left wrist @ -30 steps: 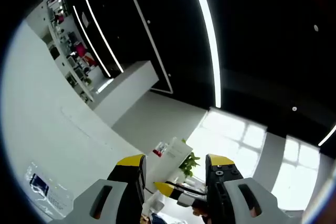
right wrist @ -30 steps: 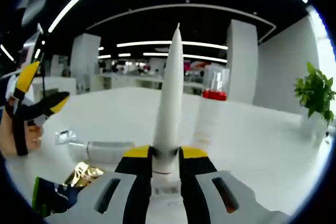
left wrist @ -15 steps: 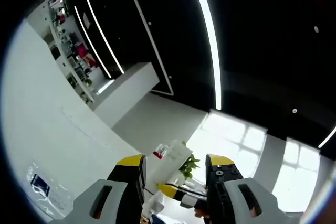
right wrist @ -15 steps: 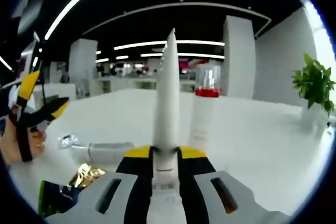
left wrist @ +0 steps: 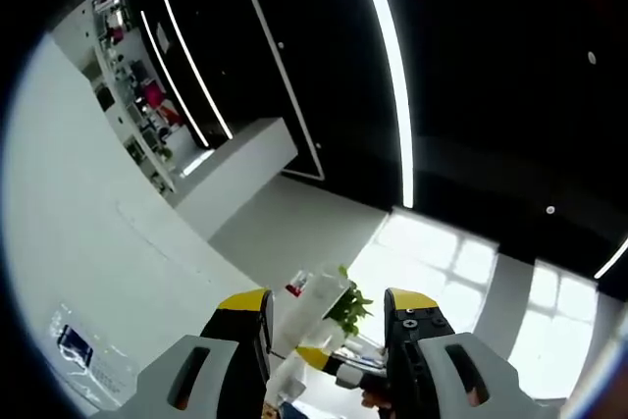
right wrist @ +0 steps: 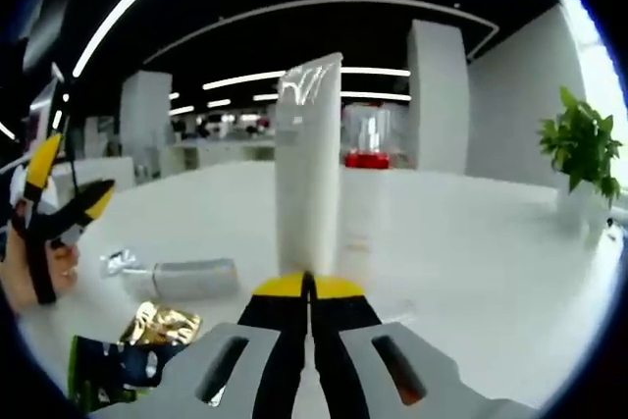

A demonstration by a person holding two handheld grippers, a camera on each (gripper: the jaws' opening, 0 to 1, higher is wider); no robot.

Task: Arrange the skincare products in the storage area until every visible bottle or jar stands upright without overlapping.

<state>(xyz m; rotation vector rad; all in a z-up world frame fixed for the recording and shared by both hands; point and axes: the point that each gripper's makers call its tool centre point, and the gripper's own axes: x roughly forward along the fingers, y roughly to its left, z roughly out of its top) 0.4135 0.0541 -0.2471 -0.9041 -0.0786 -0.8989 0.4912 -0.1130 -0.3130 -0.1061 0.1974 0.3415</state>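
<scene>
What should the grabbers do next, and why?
Probably lower the open left gripper toward the silver plastic tube and pinch it so it can be stood up. It lies on its side on the white table, while the flat white tube and the clear-capped bottle with a red band already stand upright.

A leafy green potted plant [right wrist: 581,149] in a white pot stands at the far right of the wide white tabletop [right wrist: 471,242], and it also shows as a small green sprig [left wrist: 348,308] in the left gripper view. Near the table's left edge lie a crumpled gold foil wrapper [right wrist: 162,324] and, just beside it, a dark blue printed packet [right wrist: 113,370]. Beyond the table rise broad white square pillars [right wrist: 437,100] under a black ceiling crossed by long white light strips [left wrist: 386,71].
</scene>
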